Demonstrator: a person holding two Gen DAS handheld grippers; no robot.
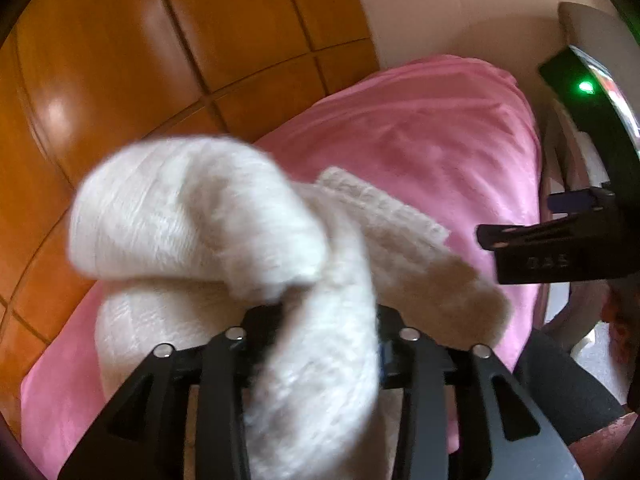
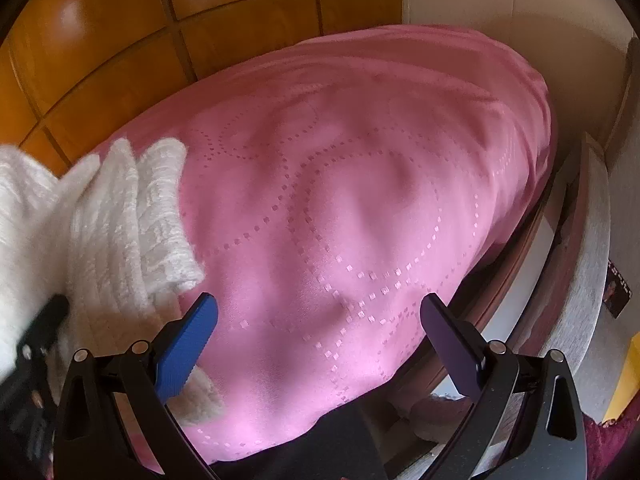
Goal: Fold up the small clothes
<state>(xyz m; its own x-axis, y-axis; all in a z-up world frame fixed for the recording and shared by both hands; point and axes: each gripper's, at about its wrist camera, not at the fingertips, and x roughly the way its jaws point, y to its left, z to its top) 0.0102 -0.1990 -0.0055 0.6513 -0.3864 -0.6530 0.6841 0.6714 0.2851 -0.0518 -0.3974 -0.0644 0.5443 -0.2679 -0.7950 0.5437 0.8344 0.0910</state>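
Over pink bedspread (image 2: 340, 200), left hand-held gripper (image 1: 320, 320) gripping raised white knit garment (image 1: 192, 208).

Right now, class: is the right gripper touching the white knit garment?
Apart. The right wrist view shows the right gripper open over pink cloth; the white knit garment lies left.

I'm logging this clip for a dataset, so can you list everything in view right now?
sock: one, white knit, lifted over the left side of the cover, clamped in the left gripper
cover: one, pink with dotted pattern, spread over the cushion
panelling: orange-brown wood, behind and left
wall: cream, back right
left gripper: black, jaws shut on the sock
right gripper: black with blue pads, jaws open and empty over the cover
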